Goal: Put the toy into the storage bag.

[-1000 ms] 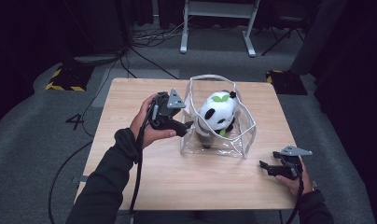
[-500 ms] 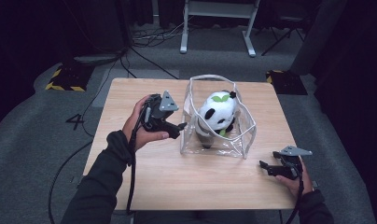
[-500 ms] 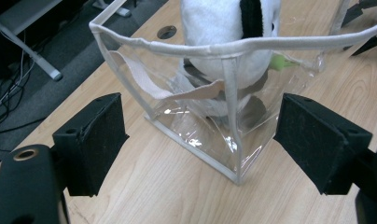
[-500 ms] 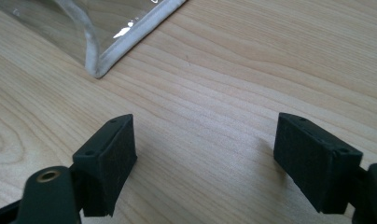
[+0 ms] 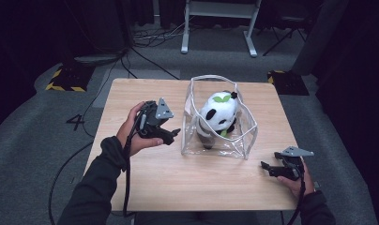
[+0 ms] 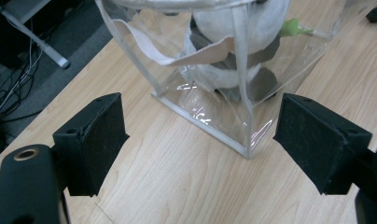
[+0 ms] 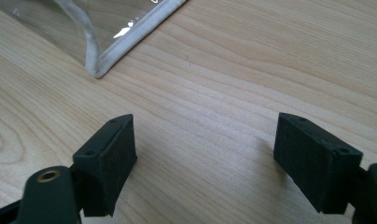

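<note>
The left gripper point(image 5: 174, 136) has drawn back from the clear bag point(image 5: 216, 145); its fingers point(image 6: 95, 140) are released, like the right gripper's point(image 5: 265, 168).

A dim recording lab is being shown: around the wooden table point(image 5: 169, 187), grey carpet is being crossed by cables point(image 5: 145, 42), hazard-striped tape point(image 5: 63, 86) is lying beyond it, and dark curtains are hanging behind.

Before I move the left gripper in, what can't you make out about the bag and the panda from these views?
- Panda toy: lower body hidden in the high view by creased plastic and glare.
- Panda's head: cut off by the top edge of the left gripper view.
- Clear bag: whether its top is fastened is too small to tell in the high view.
- Bag: one corner in the right gripper view, the rest cut off.
</note>
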{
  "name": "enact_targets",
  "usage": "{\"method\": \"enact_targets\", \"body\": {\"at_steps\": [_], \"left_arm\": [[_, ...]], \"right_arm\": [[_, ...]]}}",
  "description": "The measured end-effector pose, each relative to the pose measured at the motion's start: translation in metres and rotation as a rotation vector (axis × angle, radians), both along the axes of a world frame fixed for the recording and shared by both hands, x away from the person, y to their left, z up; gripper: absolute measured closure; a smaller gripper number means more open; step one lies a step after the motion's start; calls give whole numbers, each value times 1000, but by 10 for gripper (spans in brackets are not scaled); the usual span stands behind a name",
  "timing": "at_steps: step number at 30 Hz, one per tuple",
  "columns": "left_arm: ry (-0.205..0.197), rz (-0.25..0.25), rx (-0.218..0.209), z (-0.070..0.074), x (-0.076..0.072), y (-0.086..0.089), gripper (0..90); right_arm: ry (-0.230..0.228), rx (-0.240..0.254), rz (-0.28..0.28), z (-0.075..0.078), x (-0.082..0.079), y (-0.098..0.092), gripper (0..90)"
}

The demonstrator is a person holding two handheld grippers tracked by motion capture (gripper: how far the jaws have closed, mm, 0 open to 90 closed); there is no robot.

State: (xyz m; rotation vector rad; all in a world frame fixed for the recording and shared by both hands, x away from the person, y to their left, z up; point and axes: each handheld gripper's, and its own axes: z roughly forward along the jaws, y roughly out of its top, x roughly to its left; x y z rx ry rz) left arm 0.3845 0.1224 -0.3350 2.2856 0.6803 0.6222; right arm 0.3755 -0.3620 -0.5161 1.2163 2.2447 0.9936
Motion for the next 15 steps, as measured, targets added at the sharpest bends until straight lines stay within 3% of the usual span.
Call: {"method": "enact_targets", "body": {"at_steps": [15], "left_arm": [[40, 23, 53, -28, -3, 14, 163]], "right_arm": [[0, 0, 0, 0, 0, 0, 210]]}}
